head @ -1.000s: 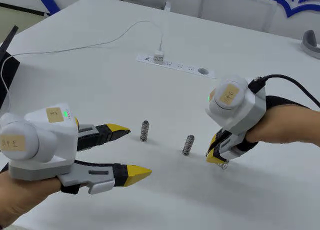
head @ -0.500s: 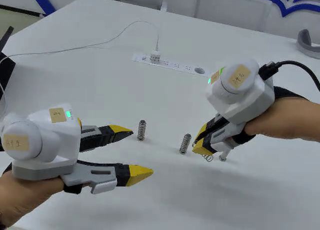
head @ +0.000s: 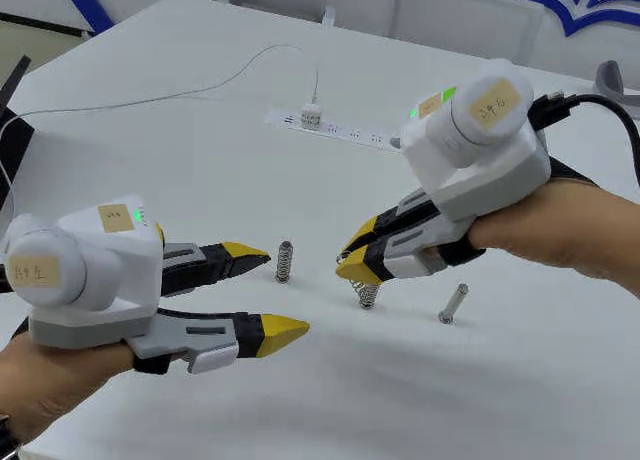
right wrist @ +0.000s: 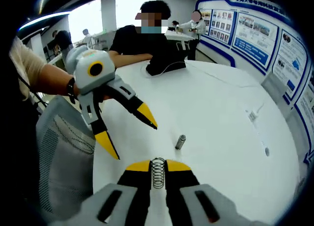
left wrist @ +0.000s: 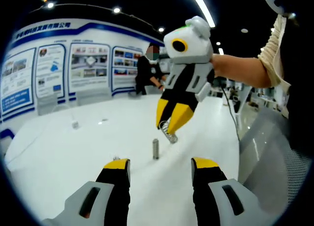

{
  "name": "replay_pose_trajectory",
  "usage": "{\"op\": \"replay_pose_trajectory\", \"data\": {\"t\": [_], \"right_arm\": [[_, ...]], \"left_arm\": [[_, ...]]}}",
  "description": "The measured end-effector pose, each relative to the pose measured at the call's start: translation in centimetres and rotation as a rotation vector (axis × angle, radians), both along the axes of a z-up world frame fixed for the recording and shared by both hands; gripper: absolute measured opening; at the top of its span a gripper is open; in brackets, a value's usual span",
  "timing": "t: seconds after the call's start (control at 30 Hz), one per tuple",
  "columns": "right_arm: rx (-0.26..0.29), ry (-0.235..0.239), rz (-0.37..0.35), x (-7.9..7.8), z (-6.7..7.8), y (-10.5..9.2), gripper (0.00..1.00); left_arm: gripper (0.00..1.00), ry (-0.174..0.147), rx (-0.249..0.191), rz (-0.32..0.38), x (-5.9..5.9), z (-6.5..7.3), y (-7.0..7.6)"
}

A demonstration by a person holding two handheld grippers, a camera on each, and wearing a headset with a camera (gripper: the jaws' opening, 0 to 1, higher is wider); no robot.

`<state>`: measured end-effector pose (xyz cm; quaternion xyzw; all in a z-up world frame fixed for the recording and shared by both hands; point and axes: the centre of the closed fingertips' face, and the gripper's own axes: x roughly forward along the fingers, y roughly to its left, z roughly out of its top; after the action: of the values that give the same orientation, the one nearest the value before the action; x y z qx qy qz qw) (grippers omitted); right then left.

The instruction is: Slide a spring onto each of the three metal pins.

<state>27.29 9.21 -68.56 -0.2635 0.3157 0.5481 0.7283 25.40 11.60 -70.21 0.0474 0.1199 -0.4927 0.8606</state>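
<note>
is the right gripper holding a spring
Yes: in the right gripper view, the right gripper is closed on a spring between its yellow tips.

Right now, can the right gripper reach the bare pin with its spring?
Probably yes: the bare pin stands in the open beside the right gripper and its spring, with the left gripper well away.

This is looking like a company showroom or exhibition-style office. Blue-framed white display boards with printed text and pictures (left wrist: 88, 64) are lining the walls, and small round ceiling spotlights (left wrist: 116, 10) are shining overhead near a long strip light (left wrist: 202, 7). A broad white tabletop (head: 180, 170) is carrying a long white power strip (head: 335, 128) with a cable plugged in. A grey mesh office chair (right wrist: 64, 147) is standing beside it, and a person in a dark top (right wrist: 147, 44) is sitting at its far edge.
</note>
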Motion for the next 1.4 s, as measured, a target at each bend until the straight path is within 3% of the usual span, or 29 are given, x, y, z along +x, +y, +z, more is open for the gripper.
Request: {"op": "replay_pose_trajectory", "data": {"t": [0.23, 0.63, 0.93, 1.23, 1.4], "right_arm": [[0.115, 0.005, -0.006, -0.4, 1.8, 2.2, 0.11], [0.203, 0.011, 0.011, -1.3, 3.1, 4.6, 0.11], [0.255, 0.007, 0.003, -1.3, 4.0, 5.2, 0.11], [0.304, 0.02, -0.003, -1.3, 4.7, 5.9, 0.11], [0.302, 0.022, 0.0, -1.4, 4.7, 5.9, 0.11]], "left_arm": [[0.44, 0.008, -0.034, -0.008, 0.1, 0.7, -0.5], [0.33, 0.033, -0.119, 0.002, 0.5, 2.3, -0.7], [0.27, 0.064, -0.184, 0.027, 1.0, 3.0, -0.3], [0.18, 0.064, -0.191, 0.021, 0.9, 3.2, -0.5], [0.12, 0.061, -0.165, 0.012, 0.7, 2.9, -0.5]]}}
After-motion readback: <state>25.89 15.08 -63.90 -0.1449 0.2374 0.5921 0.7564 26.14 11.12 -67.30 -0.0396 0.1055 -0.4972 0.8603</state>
